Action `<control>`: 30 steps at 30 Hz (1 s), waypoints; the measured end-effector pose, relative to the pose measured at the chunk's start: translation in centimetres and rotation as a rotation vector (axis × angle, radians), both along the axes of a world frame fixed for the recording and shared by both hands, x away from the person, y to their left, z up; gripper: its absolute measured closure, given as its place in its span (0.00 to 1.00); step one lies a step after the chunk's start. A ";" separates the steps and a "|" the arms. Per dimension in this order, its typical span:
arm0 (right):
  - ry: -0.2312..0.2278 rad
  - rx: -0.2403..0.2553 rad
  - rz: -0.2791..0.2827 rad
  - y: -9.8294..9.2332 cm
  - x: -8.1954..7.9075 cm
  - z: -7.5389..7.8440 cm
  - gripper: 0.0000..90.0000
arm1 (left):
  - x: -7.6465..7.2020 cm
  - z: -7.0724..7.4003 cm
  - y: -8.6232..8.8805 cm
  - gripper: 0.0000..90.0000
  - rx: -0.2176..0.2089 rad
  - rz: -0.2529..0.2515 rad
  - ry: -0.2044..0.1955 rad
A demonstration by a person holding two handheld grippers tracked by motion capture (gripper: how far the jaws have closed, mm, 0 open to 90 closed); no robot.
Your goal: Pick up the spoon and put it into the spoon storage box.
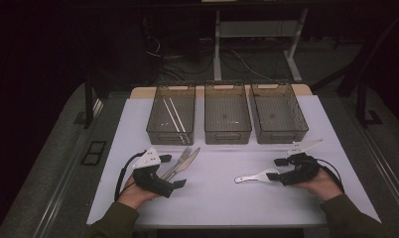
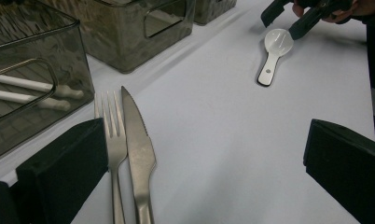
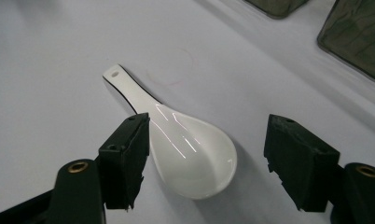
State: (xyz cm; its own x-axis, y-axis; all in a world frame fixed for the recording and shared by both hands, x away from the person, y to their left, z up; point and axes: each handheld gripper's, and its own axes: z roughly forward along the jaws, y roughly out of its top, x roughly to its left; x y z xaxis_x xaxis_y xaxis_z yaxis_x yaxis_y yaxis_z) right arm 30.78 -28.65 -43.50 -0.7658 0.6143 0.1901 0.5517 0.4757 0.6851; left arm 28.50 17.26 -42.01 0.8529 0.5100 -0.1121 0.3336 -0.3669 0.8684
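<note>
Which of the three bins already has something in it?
The left bin, nearest the fork and knife: a pair of white chopsticks lies inside. The middle bin and right bin look empty.

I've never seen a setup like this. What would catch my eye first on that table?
Probably the two black claws a person holds: the right claw is open around the bowl of a white spoon on the white table. The left claw, also open, sits by a metal fork and knife lying side by side. Behind them stand three see-through bins in a row; the left bin holds white chopsticks.
</note>
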 end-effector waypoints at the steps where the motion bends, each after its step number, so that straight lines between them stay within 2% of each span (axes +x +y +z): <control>1: -0.001 -0.002 0.003 0.0 0.1 -0.1 0.36 | 0.0 0.0 0.0 0.00 0.000 -0.001 0.001; 11: 0.030 -0.023 0.016 0.6 0.4 -0.7 0.44 | 0.0 0.0 0.0 0.00 0.000 -0.005 0.001; 15: 0.023 -0.038 0.033 0.8 0.3 -0.9 0.47 | 0.0 0.0 0.0 0.00 -0.004 -0.005 0.001; 20: 0.036 -0.042 0.037 0.8 0.2 -0.8 0.51 | 0.0 0.1 0.0 0.00 -0.004 -0.007 0.001; 30: 0.014 -0.084 0.079 1.1 -0.1 -0.9 0.58 | 0.0 0.1 0.0 0.00 -0.005 -0.007 0.000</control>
